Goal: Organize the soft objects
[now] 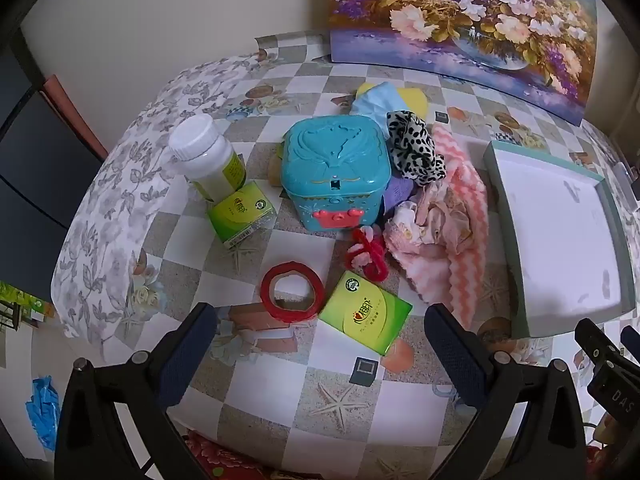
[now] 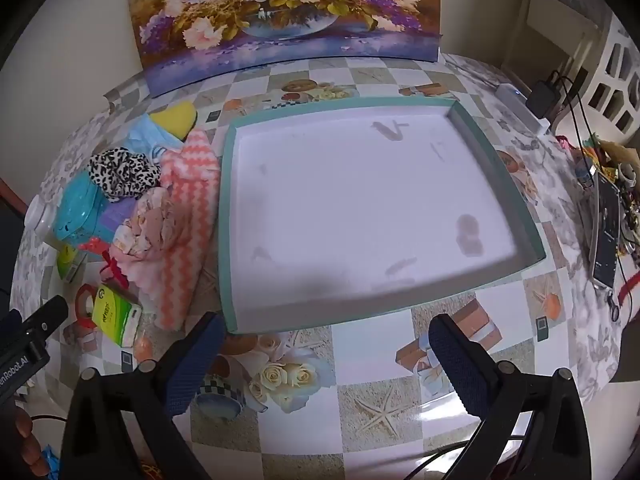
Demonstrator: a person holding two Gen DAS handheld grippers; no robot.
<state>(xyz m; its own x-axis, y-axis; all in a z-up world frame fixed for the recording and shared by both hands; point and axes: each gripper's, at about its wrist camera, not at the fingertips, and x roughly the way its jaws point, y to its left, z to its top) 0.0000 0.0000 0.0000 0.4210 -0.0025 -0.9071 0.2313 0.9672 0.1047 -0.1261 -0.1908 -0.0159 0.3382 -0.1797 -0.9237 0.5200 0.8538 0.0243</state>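
Table (image 2: 360, 420) in checkered cloth. White tray (image 2: 226, 216) with teal rim sits empty toward the right edge. Soft pile just left of it: pink zigzag towel (image 1: 460, 264), leopard cloth (image 1: 416, 148), blue cloth (image 1: 380, 102). Teal box (image 1: 334, 172) touches the pile. Left gripper (image 1: 320, 344) and right gripper (image 2: 326, 344) both spread wide, holding nothing.

The yellow sponge (image 1: 416, 98) at the upper middle of the left wrist view is half hidden behind the blue cloth (image 1: 380, 102). The purple thing (image 1: 394, 192) peeks out beside the teal box (image 1: 334, 168), too covered to tell. The flower picture (image 1: 460, 20) is cut off at the top. At the right edge of the right wrist view, the small clutter (image 2: 616, 200) is too tiny to tell.
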